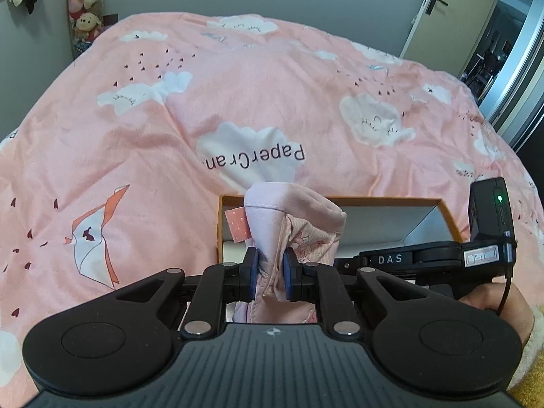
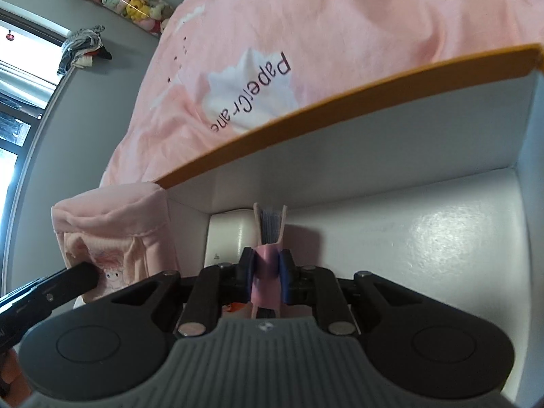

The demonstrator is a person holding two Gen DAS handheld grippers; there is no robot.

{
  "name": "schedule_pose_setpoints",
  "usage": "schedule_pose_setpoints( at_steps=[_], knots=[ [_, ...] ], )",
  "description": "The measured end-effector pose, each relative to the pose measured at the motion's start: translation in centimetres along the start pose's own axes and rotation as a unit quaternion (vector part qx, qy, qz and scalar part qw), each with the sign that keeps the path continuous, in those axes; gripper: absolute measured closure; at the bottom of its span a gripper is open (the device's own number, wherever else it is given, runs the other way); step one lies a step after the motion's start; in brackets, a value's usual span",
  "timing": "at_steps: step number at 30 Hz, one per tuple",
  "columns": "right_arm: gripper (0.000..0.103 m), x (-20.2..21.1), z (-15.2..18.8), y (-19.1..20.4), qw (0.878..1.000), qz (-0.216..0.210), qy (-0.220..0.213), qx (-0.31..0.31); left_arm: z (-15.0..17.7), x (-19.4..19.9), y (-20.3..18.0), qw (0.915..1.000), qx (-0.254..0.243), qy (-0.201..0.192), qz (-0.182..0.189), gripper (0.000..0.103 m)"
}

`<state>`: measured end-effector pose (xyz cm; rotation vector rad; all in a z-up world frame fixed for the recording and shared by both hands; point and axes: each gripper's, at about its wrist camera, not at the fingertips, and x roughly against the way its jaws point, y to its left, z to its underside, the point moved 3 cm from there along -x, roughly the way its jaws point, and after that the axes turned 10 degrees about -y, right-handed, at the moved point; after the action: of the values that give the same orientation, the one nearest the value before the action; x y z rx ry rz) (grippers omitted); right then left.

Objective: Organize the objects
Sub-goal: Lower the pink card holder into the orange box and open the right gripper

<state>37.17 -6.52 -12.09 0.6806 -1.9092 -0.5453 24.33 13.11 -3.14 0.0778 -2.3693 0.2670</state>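
Observation:
My left gripper (image 1: 269,268) is shut on a bunched pink garment (image 1: 295,214) with a cartoon print, held over the left end of an open box (image 1: 391,200) that has an orange rim and a white inside. A pink tag (image 1: 236,224) sticks out beside the garment. In the right wrist view my right gripper (image 2: 268,265) is down inside the box (image 2: 374,156), shut on a narrow pink strap (image 2: 267,258) with grey elastic (image 2: 270,224) in it. The garment (image 2: 115,224) hangs at the box's left corner with a left finger (image 2: 74,275) pressed on it.
The box lies on a bed under a pink duvet (image 1: 136,142) printed with clouds. A white block (image 2: 231,234) sits in the box's far left corner. A tube of plush toys (image 1: 83,6) stands by the wall, and a door (image 1: 452,10) is at the far right.

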Motion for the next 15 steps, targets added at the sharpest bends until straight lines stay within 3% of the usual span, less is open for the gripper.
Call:
schedule_pose_setpoints(
  at_steps=[3,7,15],
  knots=[
    [0.087,-0.4,-0.2,-0.4,1.0,0.012,0.009,0.003,0.3,-0.7,0.2,0.9999,0.003,0.009,0.005,0.086],
    [0.087,-0.9,0.0,-0.7,0.997,0.061,0.018,0.043,0.3,-1.6,0.1,0.9998,0.006,0.016,0.014,0.086],
    [0.085,-1.7,0.6,-1.9,0.996,0.071,0.051,0.037,0.0,-3.2,-0.3,0.9987,0.023,0.035,0.03,0.086]
  ],
)
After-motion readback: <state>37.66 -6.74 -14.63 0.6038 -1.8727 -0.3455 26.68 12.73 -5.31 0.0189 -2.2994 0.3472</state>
